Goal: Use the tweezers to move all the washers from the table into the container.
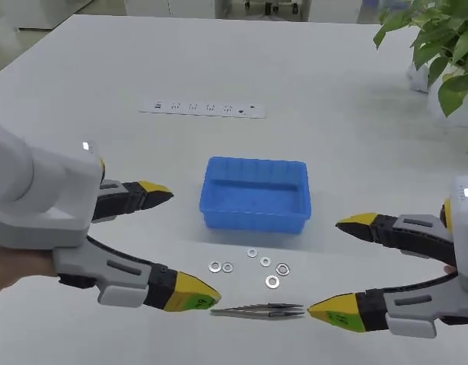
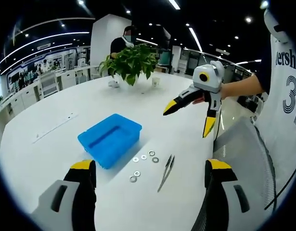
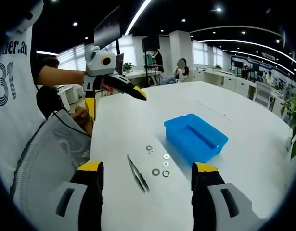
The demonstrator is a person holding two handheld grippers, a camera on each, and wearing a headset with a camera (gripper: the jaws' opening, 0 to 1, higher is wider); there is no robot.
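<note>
Across the workbench, a white matte table top (image 1: 332, 114) is extending toward an open-plan office, where ceiling light strips (image 3: 138, 15) are glowing in the gripper views. A white power strip (image 1: 202, 109) is lying flat at 11 o'clock from the table's centre, and a green leafy plant (image 1: 439, 46) is standing at 2 o'clock.

A blue rectangular plastic container (image 1: 255, 194) is sitting upright at the centre, its bare blue floor showing. Six silver metal washers (image 1: 253, 252) are lying loose on the table at 6 o'clock from the container, near its front wall and apart from it. Slim metal tweezers (image 1: 258, 310) are lying flat at 6 o'clock beyond the washers, just beside the nearest one, with nothing gripping them.

At 8 o'clock from the container, the left gripper (image 1: 195, 245) is hovering with its fingers released and spread wide. At 4 o'clock, the right gripper (image 1: 323, 266) is hovering likewise, its fingers also released. The lower yellow fingertips of both are flanking the tweezers' two ends.
</note>
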